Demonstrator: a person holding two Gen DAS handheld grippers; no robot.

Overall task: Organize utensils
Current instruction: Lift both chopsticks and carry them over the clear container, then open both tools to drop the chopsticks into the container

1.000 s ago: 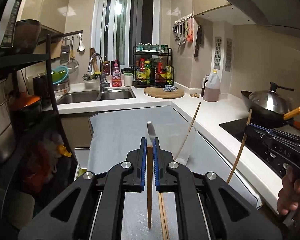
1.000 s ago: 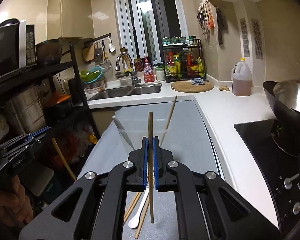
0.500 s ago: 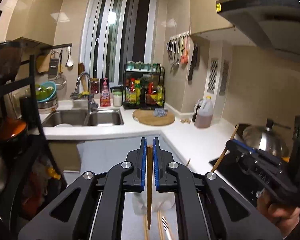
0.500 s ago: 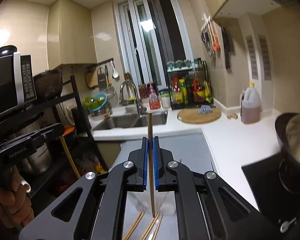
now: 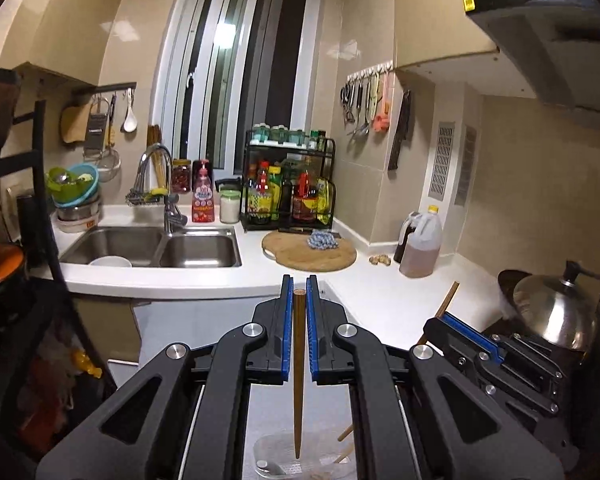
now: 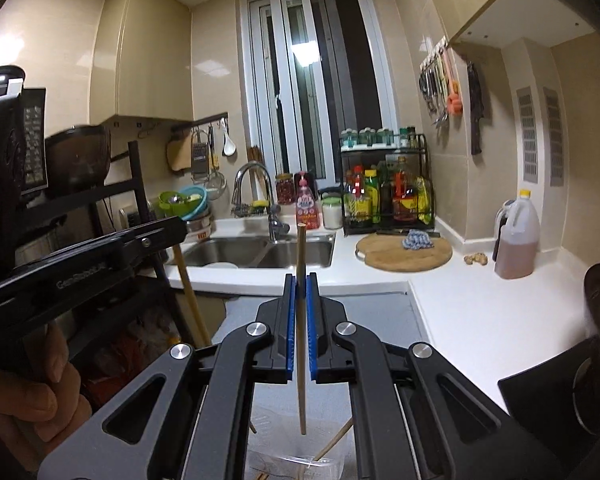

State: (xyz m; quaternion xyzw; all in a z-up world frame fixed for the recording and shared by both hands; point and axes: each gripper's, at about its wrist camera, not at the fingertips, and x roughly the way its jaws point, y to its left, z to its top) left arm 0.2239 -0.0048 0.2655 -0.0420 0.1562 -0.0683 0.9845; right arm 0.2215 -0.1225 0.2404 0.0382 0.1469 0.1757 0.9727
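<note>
My left gripper [image 5: 299, 285] is shut on a dark wooden chopstick [image 5: 299, 380] that hangs point down over a clear plastic container [image 5: 274, 465]. That container holds other chopsticks [image 5: 346, 434] leaning inside it. My right gripper [image 6: 300, 280] is shut on a lighter chopstick [image 6: 301, 380], also upright, its tip just above the same container [image 6: 296, 463]. The two grippers are side by side. The right gripper [image 5: 438, 322] shows at the left view's right edge, and the left gripper [image 6: 178, 230] at the right view's left edge, with a hand [image 6: 24, 396] below it.
A white L-shaped counter [image 5: 364, 292] carries a double sink [image 5: 160, 246], a faucet [image 5: 162, 184], a round cutting board [image 5: 310, 254], a bottle rack [image 5: 288, 184] and an oil jug [image 5: 422, 246]. A lidded wok [image 5: 552, 308] sits right. A black shelf rack [image 6: 136, 208] stands left.
Both grippers have risen and moved forward together, each still holding its chopstick. The clear container, earlier ahead on the grey surface, now lies right beneath the chopstick tips.
</note>
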